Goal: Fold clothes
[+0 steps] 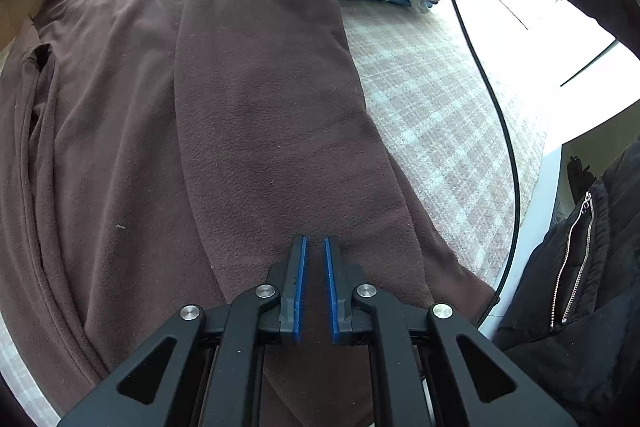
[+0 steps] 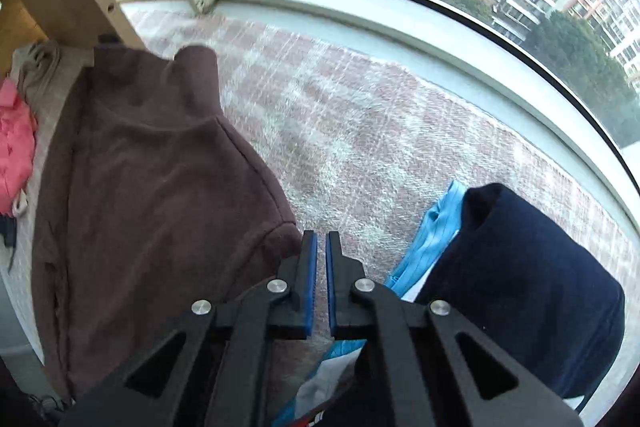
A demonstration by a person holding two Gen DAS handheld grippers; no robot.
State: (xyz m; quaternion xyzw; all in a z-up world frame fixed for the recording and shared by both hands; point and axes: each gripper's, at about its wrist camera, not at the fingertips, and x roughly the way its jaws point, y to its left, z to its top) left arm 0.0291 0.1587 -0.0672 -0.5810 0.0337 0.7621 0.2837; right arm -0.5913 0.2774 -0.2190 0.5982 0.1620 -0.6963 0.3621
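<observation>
Plaid mat (image 1: 432, 115) by window: brown fleece (image 1: 240, 115), part-folded, soft, limp; pinch hem. Left gripper (image 1: 314, 247), right gripper (image 2: 321, 243): jaws narrow, empty.

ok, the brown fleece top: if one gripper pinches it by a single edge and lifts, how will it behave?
Probably floppy: the brown fleece top lies in soft folds and would sag rather than hold shape. Its napped surface looks grippy, so slipping from the left gripper seems unlikely. It looks thick, so likely bulky yet fairly light.
</observation>
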